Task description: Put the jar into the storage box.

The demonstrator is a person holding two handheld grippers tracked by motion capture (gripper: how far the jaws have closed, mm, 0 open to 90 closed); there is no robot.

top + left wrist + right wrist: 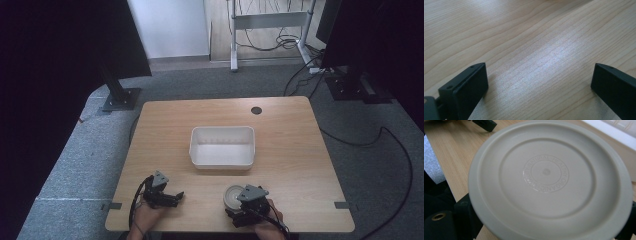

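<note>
A round beige dish (232,196) with raised lettering on its underside (546,172) sits at the near right of the wooden table (290,150). My right gripper (240,200) is closed around the dish, one black jaw at each side of the rim in the right gripper view (546,222). My left gripper (176,196) rests at the near left, tips pointing right. Its jaws stand wide apart over bare wood (539,72), with nothing between them. A white rectangular tub (221,161) stands empty mid-table; its rim (609,131) lies just beyond the dish.
A dark cable hole (256,110) sits near the table's far edge. Grey carpet surrounds the table, with black stand bases (120,99), loose cables (395,145) and a metal frame (267,20) behind. The left gripper's jaw (485,124) shows beyond the dish.
</note>
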